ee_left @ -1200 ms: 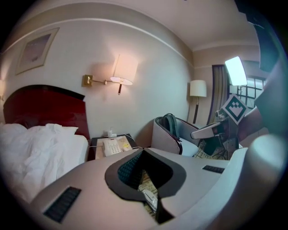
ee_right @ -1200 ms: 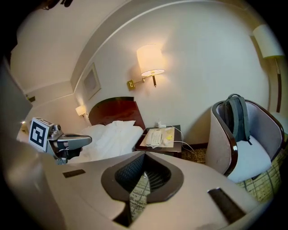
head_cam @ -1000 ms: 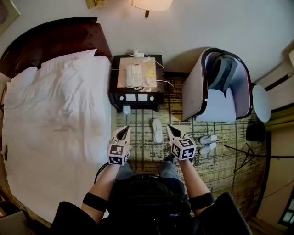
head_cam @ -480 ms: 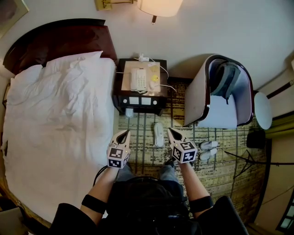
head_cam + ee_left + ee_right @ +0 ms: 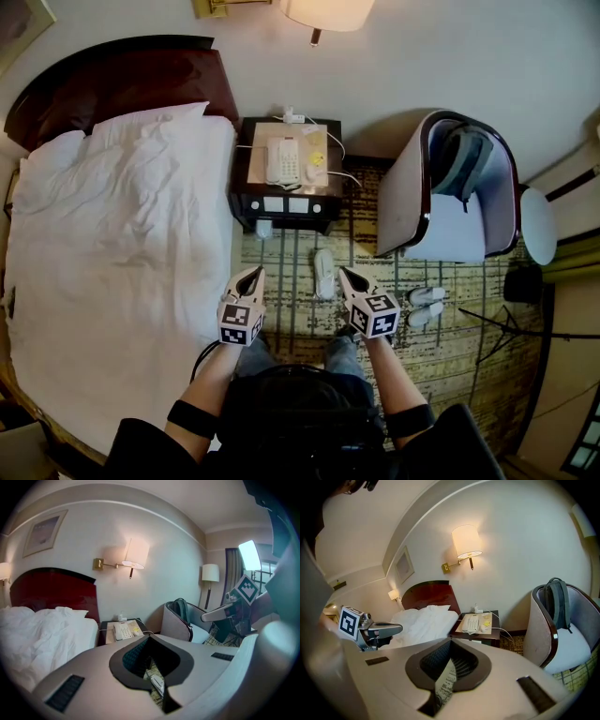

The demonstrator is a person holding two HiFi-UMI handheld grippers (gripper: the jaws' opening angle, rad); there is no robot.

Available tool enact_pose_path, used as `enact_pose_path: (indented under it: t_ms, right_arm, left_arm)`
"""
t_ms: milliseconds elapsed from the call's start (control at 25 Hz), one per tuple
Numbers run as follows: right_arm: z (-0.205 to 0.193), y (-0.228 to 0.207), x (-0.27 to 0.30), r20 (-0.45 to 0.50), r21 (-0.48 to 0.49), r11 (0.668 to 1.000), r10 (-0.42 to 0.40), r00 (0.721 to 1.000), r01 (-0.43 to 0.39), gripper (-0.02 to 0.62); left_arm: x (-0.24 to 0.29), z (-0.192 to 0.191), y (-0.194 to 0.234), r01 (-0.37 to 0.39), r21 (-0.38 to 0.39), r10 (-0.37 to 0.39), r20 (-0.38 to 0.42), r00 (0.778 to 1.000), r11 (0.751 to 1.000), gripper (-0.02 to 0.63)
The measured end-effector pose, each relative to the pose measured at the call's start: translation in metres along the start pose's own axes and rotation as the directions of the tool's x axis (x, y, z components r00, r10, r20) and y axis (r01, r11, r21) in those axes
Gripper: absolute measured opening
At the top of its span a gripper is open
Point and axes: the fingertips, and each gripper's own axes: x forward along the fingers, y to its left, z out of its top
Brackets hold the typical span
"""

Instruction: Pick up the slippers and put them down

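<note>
Slipper 1 (image 5: 323,274) lies on the carpet (image 5: 291,309) between our 2 gripper tips, in front of the nightstand (image 5: 284,202). 2 more slippers (image 5: 425,305) sit side by side near the armchair (image 5: 403,197)'s front edge. Our left gripper (image 5: 253,274) and right gripper (image 5: 346,274) both have their jaws pressed fully together with nothing in them, apart from every slipper.

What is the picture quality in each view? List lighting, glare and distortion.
Head view: fisheye bends the walls, the lamp is blown out, the floor by the slipper is dim. Left gripper view: dark round vignette, a bright patch glares at right. Right gripper view: same vignette, strong curvature, soft lamp glow.
</note>
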Motion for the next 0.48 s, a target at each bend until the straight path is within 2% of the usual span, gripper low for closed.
enact_pose_path:
  t_ms: [280,480]
  right_arm:
    - [-0.018,0.007,0.027,-0.061,-0.041,0.999,0.025,0.998,-0.028,0.002]
    - [-0.049,0.013,0.07,-0.119,-0.053,0.997,0.05,0.992,-0.057,0.002]
  left_arm:
    - [0.017,-0.023,0.015,-0.001,-0.059,-0.003,-0.064,0.998,0.998,0.002]
    - [0.044,-0.056,0.037,-0.004,-0.16,-0.012,-0.103,0.995,0.987,0.082]
